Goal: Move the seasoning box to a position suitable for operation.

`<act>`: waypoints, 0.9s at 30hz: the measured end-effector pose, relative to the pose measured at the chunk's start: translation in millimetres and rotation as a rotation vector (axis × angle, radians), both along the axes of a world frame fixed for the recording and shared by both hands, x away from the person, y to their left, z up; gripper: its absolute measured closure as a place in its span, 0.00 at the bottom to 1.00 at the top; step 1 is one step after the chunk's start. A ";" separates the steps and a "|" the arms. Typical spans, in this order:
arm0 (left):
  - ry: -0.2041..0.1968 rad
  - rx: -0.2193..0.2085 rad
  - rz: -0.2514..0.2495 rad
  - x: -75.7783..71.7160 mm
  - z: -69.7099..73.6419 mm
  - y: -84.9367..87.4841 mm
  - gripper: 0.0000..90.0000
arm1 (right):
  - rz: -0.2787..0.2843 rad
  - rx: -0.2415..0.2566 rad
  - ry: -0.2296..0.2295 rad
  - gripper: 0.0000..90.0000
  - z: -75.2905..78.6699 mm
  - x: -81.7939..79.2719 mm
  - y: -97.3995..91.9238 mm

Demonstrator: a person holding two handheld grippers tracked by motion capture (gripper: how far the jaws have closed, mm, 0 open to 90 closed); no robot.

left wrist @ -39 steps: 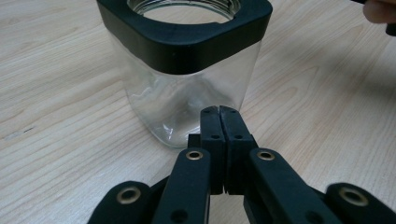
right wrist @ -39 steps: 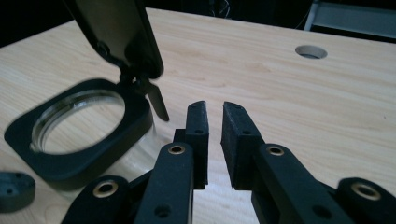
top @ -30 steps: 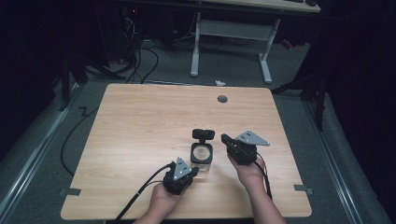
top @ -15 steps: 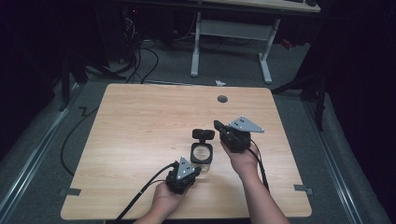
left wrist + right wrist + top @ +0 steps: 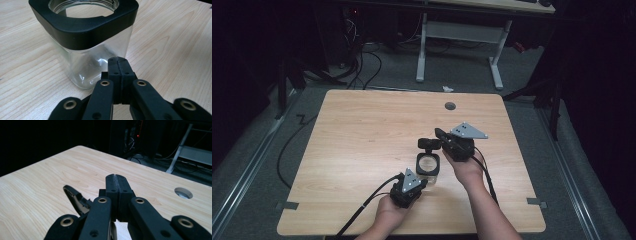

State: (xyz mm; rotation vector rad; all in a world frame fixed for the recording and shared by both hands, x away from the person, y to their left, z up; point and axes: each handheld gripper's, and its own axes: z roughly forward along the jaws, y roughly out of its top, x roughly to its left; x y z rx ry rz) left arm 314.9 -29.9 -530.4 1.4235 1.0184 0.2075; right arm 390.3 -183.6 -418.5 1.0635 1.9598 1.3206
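A wooden table [image 5: 362, 150] was seen from above, with a round hole [image 5: 450, 106] near its far edge. A clear square jar [image 5: 428, 165] with a black rim stood toward the near side, and a black lid [image 5: 429, 144] lay just beyond it — touching or nearly so. The left gripper [image 5: 418, 183] was held just beside the jar's near side; the right gripper [image 5: 441, 136] was held at the lid — contact could not be made out. Cables trailed from both.
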 end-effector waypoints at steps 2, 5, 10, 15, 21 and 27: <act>0.000 -0.002 0.000 0.0 0.1 0.0 1.00 | 0.009 -0.005 -0.003 1.00 -1.2 -0.8 1.2; 0.000 0.000 0.000 0.0 0.3 0.3 1.00 | 0.018 -0.011 0.002 1.00 -3.2 -5.2 2.7; -0.002 0.001 0.001 -0.1 0.5 0.8 1.00 | 0.042 -0.025 0.013 0.99 -15.4 -21.6 5.4; 0.008 -0.007 -0.004 -1.7 2.8 2.4 1.00 | 0.052 -0.024 0.042 0.98 -39.4 -44.5 2.7; 0.005 -0.005 -0.004 -5.3 4.6 14.7 0.99 | 0.000 -0.003 0.038 0.96 -51.2 -63.1 -19.4; -0.008 0.017 0.036 -7.5 5.5 46.8 0.90 | -0.092 -0.019 0.060 0.92 -67.3 -70.6 -57.8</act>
